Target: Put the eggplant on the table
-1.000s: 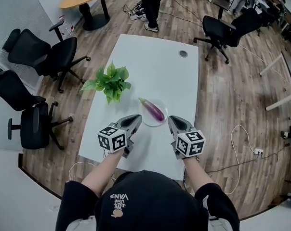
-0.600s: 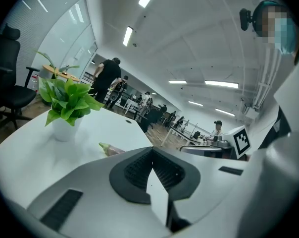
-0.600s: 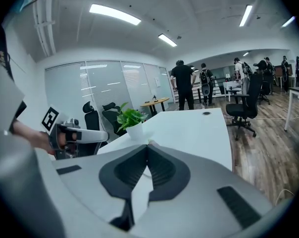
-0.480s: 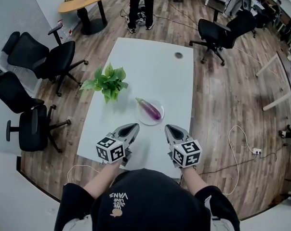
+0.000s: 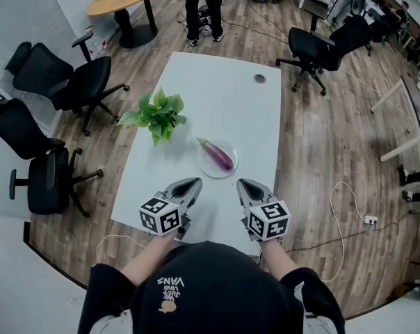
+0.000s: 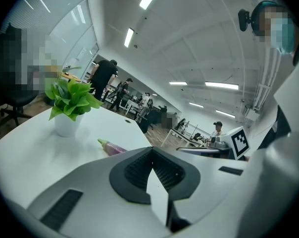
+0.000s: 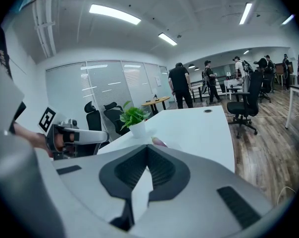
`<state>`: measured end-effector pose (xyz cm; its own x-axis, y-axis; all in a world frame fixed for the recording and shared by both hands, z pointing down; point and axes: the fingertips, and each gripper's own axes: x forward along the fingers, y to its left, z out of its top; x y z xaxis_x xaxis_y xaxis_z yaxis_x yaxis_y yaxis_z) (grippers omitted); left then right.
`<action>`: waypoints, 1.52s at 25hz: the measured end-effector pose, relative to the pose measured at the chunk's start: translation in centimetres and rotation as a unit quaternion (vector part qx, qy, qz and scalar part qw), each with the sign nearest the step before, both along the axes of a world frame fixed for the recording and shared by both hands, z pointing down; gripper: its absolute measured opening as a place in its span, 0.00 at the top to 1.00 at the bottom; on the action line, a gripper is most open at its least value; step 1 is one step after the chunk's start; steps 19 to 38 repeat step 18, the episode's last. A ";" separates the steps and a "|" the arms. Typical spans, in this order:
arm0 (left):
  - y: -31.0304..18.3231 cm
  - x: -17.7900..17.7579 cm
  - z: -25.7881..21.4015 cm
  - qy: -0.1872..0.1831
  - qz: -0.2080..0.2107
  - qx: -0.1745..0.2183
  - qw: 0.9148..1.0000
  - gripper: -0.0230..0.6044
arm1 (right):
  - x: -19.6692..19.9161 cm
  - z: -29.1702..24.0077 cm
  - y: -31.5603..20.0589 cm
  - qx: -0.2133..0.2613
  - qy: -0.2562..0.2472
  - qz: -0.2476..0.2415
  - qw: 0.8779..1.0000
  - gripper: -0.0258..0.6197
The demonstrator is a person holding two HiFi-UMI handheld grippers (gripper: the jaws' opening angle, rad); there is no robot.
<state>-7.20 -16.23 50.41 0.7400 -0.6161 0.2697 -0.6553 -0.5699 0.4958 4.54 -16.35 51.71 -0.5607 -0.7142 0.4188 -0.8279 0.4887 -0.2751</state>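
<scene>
White table (image 5: 224, 110): eggplant (image 5: 219, 154) lying on plate (image 5: 208, 169); left claw (image 5: 193, 182), right claw (image 5: 242, 184) closed, empty.

Purple eggplant (image 5: 219, 155) on white plate (image 5: 208, 165)

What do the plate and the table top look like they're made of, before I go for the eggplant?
Plate: pale and smooth with a slightly darker rim. It could be glass, glazed ceramic or plastic; the look leaves it open.
Table: flat, even matt white top with no grain, likely laminate.
Eggplant: purple skin with a green cap. Whether it is real or plastic cannot be told.
</scene>
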 end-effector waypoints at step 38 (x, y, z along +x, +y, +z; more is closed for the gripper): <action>-0.2 -0.6 0.4 0.005 -0.013 -0.003 1.000 0.95 | -0.3 0.1 -0.4 0.002 0.002 -0.001 1.000 0.93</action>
